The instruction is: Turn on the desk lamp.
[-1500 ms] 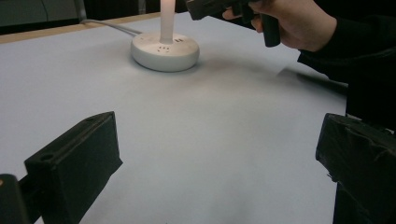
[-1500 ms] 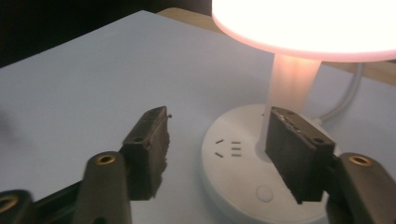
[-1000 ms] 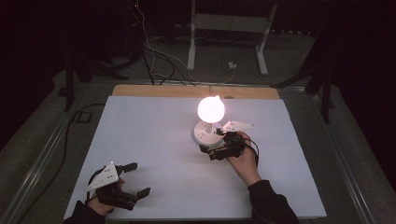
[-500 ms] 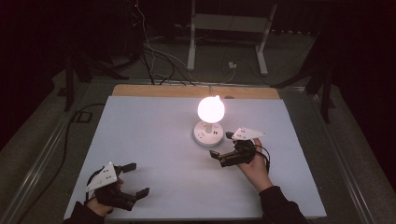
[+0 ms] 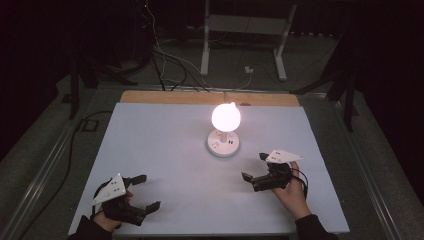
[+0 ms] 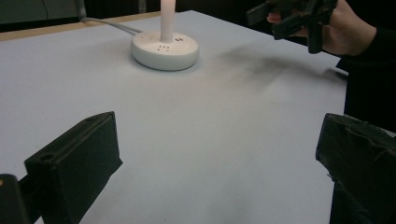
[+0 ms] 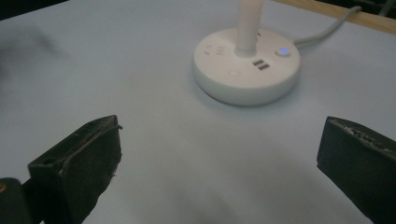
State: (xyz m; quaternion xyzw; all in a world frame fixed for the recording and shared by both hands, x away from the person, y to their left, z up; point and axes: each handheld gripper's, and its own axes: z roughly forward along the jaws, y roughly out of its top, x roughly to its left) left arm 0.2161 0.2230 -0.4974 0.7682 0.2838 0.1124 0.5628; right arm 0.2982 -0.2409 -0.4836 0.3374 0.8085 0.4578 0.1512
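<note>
A lit lamp with a glowing round bulb stands on a white round base near the middle of the white table. The base carries sockets, USB ports and a small blue light; it also appears as the base in the left gripper view. My right gripper hovers open, with nothing between its jaws, to the right and in front of the base. My left gripper stays open and holds nothing near the front left corner. The other hand's gripper is in the left gripper view.
A white cable runs from the base to the table's wooden back edge. Cables and a metal stand lie on the dark floor behind the table. The room is dark apart from the lamp.
My right gripper has drawn back from the lamp base toward the front right of the table. The left gripper has hardly moved. The lamp stays lit.
</note>
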